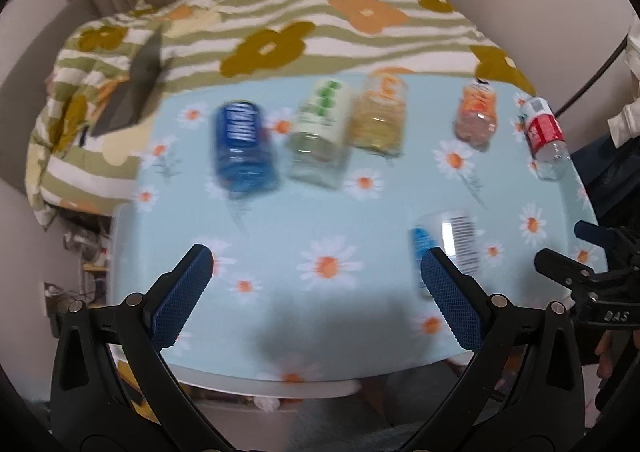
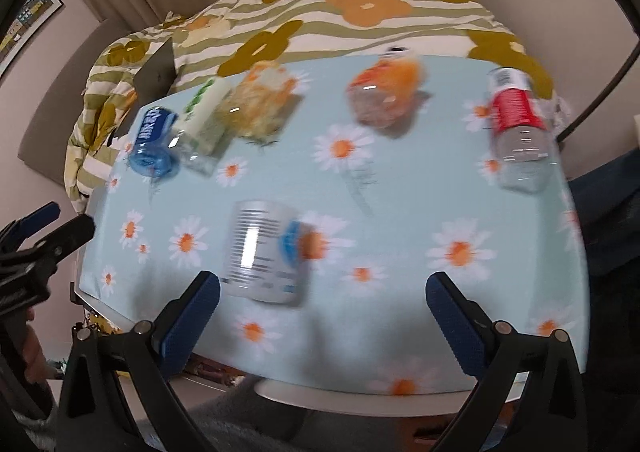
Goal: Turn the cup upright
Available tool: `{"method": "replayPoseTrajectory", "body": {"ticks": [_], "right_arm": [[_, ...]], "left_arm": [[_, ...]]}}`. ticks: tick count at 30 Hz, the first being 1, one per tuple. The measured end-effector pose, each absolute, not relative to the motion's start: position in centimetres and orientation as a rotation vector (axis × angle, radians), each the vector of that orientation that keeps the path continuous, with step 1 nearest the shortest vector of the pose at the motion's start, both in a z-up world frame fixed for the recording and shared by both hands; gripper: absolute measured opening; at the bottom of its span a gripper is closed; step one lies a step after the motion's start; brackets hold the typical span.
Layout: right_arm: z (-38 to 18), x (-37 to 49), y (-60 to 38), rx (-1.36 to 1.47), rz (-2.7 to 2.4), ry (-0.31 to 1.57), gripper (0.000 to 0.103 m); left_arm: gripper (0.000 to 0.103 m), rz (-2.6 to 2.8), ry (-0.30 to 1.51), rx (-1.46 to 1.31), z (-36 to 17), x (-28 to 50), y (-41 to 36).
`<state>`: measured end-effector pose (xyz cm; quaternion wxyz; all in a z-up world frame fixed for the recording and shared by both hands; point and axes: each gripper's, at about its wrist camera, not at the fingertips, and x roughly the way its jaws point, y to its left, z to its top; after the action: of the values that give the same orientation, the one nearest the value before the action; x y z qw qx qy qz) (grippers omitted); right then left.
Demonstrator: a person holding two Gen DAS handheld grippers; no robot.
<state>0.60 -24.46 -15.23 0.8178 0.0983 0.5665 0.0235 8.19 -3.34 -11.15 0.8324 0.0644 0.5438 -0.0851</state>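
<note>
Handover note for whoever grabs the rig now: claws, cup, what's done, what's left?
Left claw: open, holding nothing, over the near edge of the table.
Right claw: open, holding nothing, also at the near edge.
Cup: white with barcode and blue print, near front of the table, not touched by either claw; frames too blurred to tell its orientation.
Five bottles in the back row.
Done: nothing visible.
Left: grasp the cup, set it upright.

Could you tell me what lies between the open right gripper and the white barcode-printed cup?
Nothing: in the right wrist view only bare daisy-print tablecloth separates the right gripper from the white cup.
</note>
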Motion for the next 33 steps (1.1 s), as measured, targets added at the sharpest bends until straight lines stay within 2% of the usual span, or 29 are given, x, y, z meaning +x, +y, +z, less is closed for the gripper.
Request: {"method": "replayPoseTrajectory", "body": {"ticks": [9,20,22,26,31,33], "right_arm": [[-14.9,-0.2,-31.2,0.102,0.063,1.152,0.103],[-18.8,0.6,-33.5,0.100,0.189,1.183,0.103],[-19.3,0.8,-33.4,0.092,0.205,1.188,0.103],[-20.0,1.1,-33.5,0.081,0.226,1.195,0.103],[-20.3,1.6,-33.7,0.095,0.229,1.197,0.103],[-20.2,1.8,-33.8,0.098,0.226,1.194,0.103]], "left_arm": [[0.103,-0.199,1.438,0.077,-15.8,11.2,-11.4],[0.103,-0.130,1.605,0.115,-20.6,13.1,-14.7],[0.099,-0.122,1.622,0.120,-21.2,13.3,-15.1],[0.096,-0.114,1.653,0.117,-22.3,13.5,-15.6],[0.067,-0.123,1.702,0.096,-23.6,13.7,-15.7],[0.067,-0.127,1.705,0.086,-23.6,13.7,-15.6]]}}
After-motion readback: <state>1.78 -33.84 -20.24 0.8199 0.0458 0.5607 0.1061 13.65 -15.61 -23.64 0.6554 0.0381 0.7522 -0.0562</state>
